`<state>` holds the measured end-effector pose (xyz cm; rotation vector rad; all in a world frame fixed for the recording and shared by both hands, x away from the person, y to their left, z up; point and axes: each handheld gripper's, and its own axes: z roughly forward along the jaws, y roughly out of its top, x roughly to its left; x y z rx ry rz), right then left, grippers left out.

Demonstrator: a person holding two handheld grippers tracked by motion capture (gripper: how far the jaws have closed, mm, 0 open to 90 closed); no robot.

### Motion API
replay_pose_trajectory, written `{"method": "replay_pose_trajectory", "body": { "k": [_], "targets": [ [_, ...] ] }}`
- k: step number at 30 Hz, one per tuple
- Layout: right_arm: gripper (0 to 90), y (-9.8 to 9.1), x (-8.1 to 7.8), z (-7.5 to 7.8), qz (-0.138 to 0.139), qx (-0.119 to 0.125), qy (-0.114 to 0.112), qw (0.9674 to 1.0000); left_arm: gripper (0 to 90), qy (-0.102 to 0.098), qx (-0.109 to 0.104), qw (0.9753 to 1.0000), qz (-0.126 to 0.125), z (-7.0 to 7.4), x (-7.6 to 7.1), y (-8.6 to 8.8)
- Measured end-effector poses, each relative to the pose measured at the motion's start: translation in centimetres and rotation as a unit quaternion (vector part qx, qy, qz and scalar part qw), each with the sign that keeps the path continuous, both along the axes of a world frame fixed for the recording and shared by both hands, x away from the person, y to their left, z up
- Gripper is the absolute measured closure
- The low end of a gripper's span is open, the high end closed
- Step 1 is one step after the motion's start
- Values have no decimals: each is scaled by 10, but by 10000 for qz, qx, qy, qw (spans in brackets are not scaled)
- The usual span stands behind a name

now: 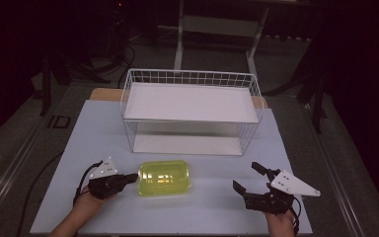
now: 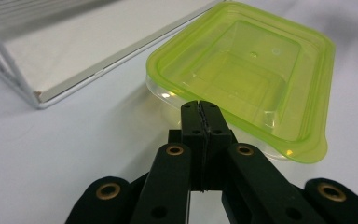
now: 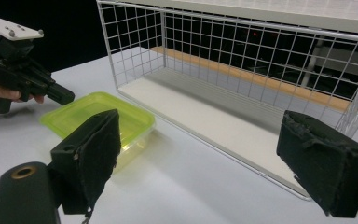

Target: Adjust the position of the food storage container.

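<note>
Plainly risky: left gripper [image 1: 128, 177], jaws pressed together and empty, tip just beside the yellow-green lidded container [image 1: 164, 177] at its 9 o'clock. Could shove it sideways. Right gripper [image 1: 249, 178], jaws wide apart, well off at 3 o'clock; wire shelf rack [image 1: 190, 111] at 12.

Tabletop [image 1: 98, 133]: pale, matte, rectangular.
Far half: a white wire rack [image 1: 191, 79] stands on it, a white shelf board inside at mid height and another at its base.
Near half: a yellow-green plastic container [image 1: 164, 177] sits lid on, in front of the rack and apart from it, slightly left of centre.
</note>
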<state>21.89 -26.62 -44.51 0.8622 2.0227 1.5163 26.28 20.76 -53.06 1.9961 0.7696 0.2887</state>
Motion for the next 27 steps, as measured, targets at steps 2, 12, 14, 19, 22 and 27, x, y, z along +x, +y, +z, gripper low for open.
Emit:
{"method": "replay_pose_trajectory", "body": {
  "k": [2,12,14,19,22,27],
  "targets": [
    [136,0,0,0,4,-11,9,10000,900,-16,-2,10000,8,0,3,-2],
    [136,-2,-1,-2,-26,-46,13,10000,900,-12,-57,9999,-99,-2,13,-22],
    [136,-2,-1,-2,-16,-36,33,10000,900,-11,-56,9999,-154,-2,13,-26],
    [136,-1,0,-3,5,-56,50,10000,900,23,-66,9997,-216,-3,16,-34],
    [137,0,1,-4,30,-82,75,9999,900,19,-88,9996,-282,-3,20,-42],
    [138,1,1,-5,56,-110,90,9999,900,15,-84,9993,-356,-5,23,-52]
  ]
}}
